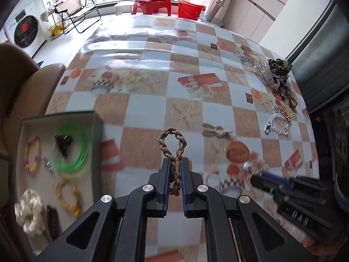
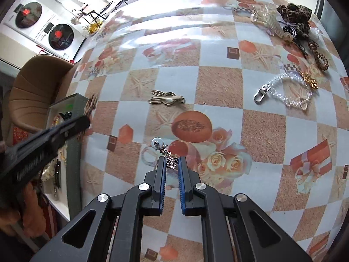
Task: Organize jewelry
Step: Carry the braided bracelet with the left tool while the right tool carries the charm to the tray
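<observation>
My left gripper (image 1: 175,163) is shut on a brown braided rope bracelet (image 1: 172,140), held above the table to the right of the open box (image 1: 96,118). The box holds green rings (image 1: 72,148), a pink-yellow bead bracelet (image 1: 31,154), a yellow ring (image 1: 66,193), a white scrunchie (image 1: 29,209) and a black clip (image 1: 63,142). My right gripper (image 2: 172,161) is shut on a small silver chain charm (image 2: 166,155) with a round pendant (image 2: 156,141), low over the tablecloth. The left gripper also shows at the left of the right wrist view (image 2: 87,118).
On the checked tablecloth (image 2: 218,83) lie a gold bunny hair clip (image 2: 166,99), a clear bead strap with a clasp (image 2: 285,89), a gold charm (image 2: 310,80), a spiral hair tie (image 2: 319,57), a leopard scrunchie (image 2: 294,13) and a clear claw clip (image 2: 265,17). A brown chair (image 2: 32,87) stands at left.
</observation>
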Motion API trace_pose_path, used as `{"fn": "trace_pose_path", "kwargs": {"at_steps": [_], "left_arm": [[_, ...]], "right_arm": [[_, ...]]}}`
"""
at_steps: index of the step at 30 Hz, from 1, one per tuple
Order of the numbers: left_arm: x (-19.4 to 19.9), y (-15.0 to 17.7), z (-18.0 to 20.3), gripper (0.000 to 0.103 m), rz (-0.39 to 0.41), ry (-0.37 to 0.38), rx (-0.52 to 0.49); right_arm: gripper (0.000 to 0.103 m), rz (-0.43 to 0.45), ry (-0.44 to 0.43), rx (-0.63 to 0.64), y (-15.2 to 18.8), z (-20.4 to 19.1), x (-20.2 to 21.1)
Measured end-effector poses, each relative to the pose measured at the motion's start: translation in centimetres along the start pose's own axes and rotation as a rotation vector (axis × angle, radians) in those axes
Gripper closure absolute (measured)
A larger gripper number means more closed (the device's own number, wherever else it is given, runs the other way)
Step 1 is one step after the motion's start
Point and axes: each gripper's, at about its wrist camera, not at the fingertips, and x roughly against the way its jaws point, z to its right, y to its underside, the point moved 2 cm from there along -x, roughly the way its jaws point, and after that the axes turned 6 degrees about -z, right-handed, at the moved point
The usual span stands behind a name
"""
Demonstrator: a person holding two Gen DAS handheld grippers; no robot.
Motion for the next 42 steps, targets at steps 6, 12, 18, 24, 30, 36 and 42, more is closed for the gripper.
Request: {"fn": "trace_pose_path", "kwargs": {"at_steps": [6,12,18,24,30,36,42], "left_arm": [[2.5,2.4,-1.6,0.091,-0.003,-0.004,0.045],[4.5,4.8,-3.5,0.091,-0.009,-0.013,0.097],[5.9,7.1,-5.7,0.091,-0.02,-0.034,0.148],[7.0,9.1,-7.6,0.091,-0.023,-0.045,0.184],[7.6,10.7,-9.5,0.091,-0.026,-0.049,0.216],[8.0,12.3,-11.5,0.091,-0.032,-0.056,0.252],[8.1,14.5,-14.0,0.091,-0.046,-0.065,0.304]], "right_arm": [[0.092,0.001,0.001,0.013,0.4,-1.4,1.7],[0.091,-0.003,0.001,0.041,1.2,-3.5,3.3],[0.091,-0.01,-0.014,0.071,1.7,-6.0,4.1],[0.091,-0.019,-0.026,0.116,2.2,-8.9,4.4],[0.091,-0.037,-0.03,0.167,2.8,-11.9,4.1],[0.091,-0.057,-0.034,0.22,3.3,-14.9,3.6],[0.091,-0.079,-0.041,0.277,3.7,-17.9,2.9]]}}
